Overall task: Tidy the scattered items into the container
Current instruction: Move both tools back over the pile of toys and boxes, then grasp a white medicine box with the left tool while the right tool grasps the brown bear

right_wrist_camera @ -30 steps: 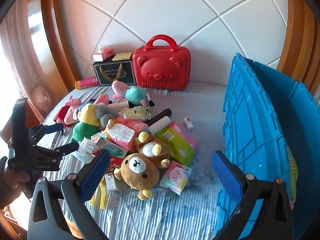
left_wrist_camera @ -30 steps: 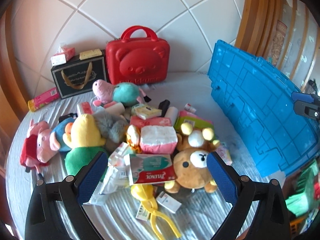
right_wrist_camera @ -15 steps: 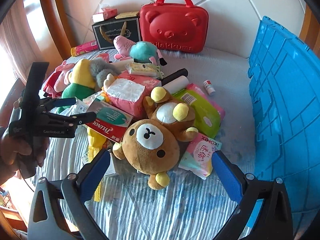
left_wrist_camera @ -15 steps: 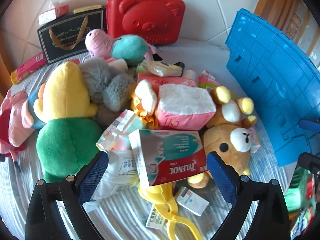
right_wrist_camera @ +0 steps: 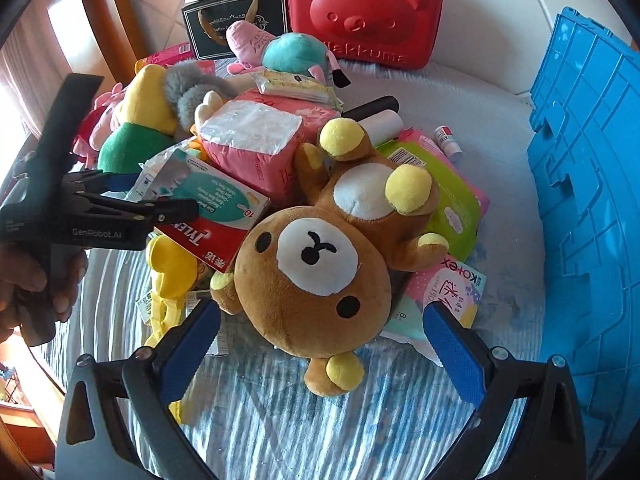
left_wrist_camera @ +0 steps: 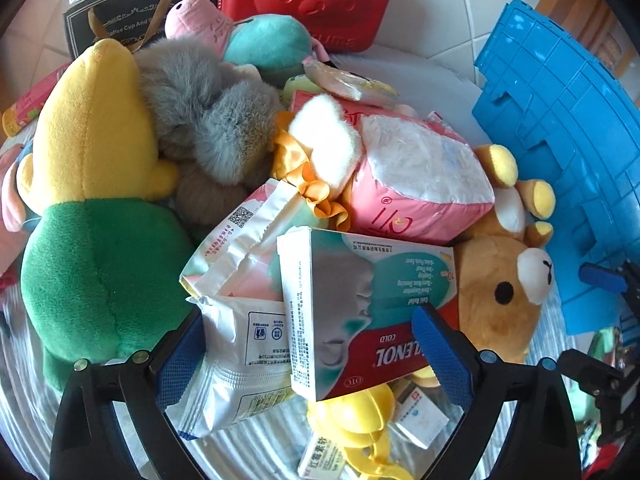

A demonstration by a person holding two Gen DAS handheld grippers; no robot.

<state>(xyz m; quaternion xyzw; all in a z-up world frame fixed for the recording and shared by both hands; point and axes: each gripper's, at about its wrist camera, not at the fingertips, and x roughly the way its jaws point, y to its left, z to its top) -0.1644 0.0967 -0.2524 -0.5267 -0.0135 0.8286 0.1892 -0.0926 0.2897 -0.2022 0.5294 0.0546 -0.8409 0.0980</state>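
Note:
A pile of toys and packets lies on a striped cover, left of the blue container. My left gripper hangs low over the pile. Its jaws are closing, with the Tylenol box and a white packet between the pads, and no pad visibly presses. In the right wrist view the left gripper straddles that box. My right gripper stands open around the head of the brown bear plush, apart from it.
A red bear case and a black gift bag stand at the back. A yellow-green plush, a grey plush, a pink tissue pack and a Kotex packet crowd the pile. A hand holds the left gripper.
Both grippers have sunk toward the pile, so the items fill the views. The left jaws have narrowed slightly around the Tylenol box. The bear now lies between the right fingers.

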